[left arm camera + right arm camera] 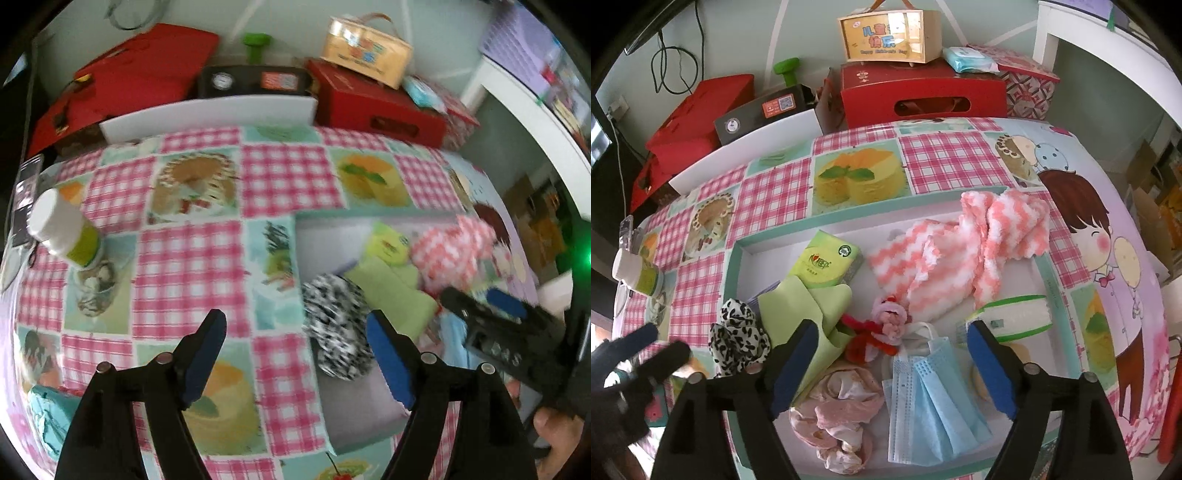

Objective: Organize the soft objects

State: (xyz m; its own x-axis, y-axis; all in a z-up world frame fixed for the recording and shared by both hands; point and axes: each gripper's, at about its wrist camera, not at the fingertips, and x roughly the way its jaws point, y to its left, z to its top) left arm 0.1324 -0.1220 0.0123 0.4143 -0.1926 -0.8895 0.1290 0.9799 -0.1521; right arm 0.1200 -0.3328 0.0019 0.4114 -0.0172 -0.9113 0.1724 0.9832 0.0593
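1. At the far left of the counter [945,151], which wears a pink-check cloth with cake pictures, a white-capped bottle [637,273] with a green label stands outside the tray.
2. The left gripper [295,354] hangs released above the counter with nothing between its blue pads; in the right wrist view it shows blurred at the lower left [661,341].
3. A black-and-white spotted cloth [738,338] lies bunched at the left edge of the shallow teal-rimmed tray [1047,271], apparently draped over the rim, just beside the left gripper's right finger in the left wrist view.
4. Next to it a light green cloth [809,306] lies inside the tray, its upper end touching a green tissue pack [829,260].
5. The right gripper [892,354] is released, jaws wide, grasping nothing; it hovers over the tray's middle.
6. Between its fingers, lower in the tray, lie a crumpled pale pink cloth [838,417], a red and pink fuzzy bundle [882,328], and blue face masks [927,398] fanned out and overlapping.
7. A pink-and-white zigzag fleece cloth [960,251] spreads across the tray's upper right, one end folded over the rim onto the counter.
8. A white roll with green trim [1015,317] lies below that fleece, near the right finger.
9. Behind the counter stand red boxes [923,92] and a yellow carry box [890,35].
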